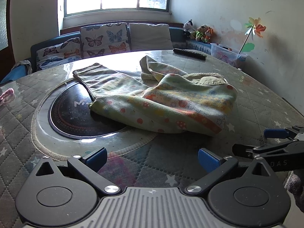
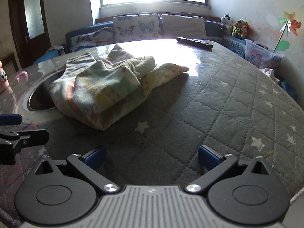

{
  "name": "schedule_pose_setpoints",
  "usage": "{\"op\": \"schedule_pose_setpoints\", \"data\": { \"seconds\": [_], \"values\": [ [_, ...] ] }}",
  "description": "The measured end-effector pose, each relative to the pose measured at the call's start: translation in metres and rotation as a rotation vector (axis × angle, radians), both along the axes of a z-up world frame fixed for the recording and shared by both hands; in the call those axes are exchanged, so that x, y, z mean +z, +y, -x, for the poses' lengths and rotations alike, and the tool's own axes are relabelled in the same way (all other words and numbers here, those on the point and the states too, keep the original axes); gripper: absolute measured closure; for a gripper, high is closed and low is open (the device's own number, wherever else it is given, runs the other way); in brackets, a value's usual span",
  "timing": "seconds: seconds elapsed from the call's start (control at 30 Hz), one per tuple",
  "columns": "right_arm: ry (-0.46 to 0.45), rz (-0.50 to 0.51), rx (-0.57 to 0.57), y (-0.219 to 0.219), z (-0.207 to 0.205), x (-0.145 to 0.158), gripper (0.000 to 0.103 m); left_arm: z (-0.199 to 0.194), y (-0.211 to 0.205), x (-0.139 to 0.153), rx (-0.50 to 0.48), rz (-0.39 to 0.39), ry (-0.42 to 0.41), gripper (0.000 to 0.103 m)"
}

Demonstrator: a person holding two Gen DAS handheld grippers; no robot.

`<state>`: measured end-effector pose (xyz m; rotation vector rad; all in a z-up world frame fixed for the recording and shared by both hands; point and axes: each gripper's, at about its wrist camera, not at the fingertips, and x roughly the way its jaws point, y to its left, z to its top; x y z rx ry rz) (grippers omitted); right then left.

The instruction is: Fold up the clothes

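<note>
A pair of small patterned pants (image 1: 161,98), pale green with mushrooms and orange stripes, lies crumpled on the table, one leg stretched to the far left over a black round hob. It also shows in the right wrist view (image 2: 102,89), left of centre. My left gripper (image 1: 152,157) is open and empty, low over the table just in front of the pants. My right gripper (image 2: 152,156) is open and empty, in front and to the right of the pants. The right gripper also shows at the right edge of the left wrist view (image 1: 269,142).
The table (image 2: 228,98) has a grey quilted star cover under glass. A black hob (image 1: 76,114) is set into it. A remote control (image 1: 190,54) lies at the far edge. A sofa with butterfly cushions (image 1: 102,39), soft toys and a plastic box (image 1: 228,54) stand behind.
</note>
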<state>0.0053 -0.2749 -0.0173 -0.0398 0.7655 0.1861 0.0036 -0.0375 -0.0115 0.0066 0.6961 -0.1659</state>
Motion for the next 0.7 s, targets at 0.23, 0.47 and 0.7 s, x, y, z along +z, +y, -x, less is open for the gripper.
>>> {"op": "schedule_pose_setpoints", "data": {
  "seconds": [0.23,0.47,0.7],
  "values": [
    [0.009,0.018,-0.005,0.0037,-0.0007,-0.0003,0.000,-0.0009,0.0006,-0.0008,-0.001,0.007,0.003,0.000],
    [0.032,0.017,-0.036,0.0063,-0.0061,0.0008,0.000,-0.0015,0.0016,-0.0017,0.001,0.012,0.006,0.000],
    [0.038,0.016,-0.058,0.0071,-0.0077,0.0000,0.000,-0.0023,0.0018,-0.0022,0.002,0.014,0.007,0.000]
  ]
}}
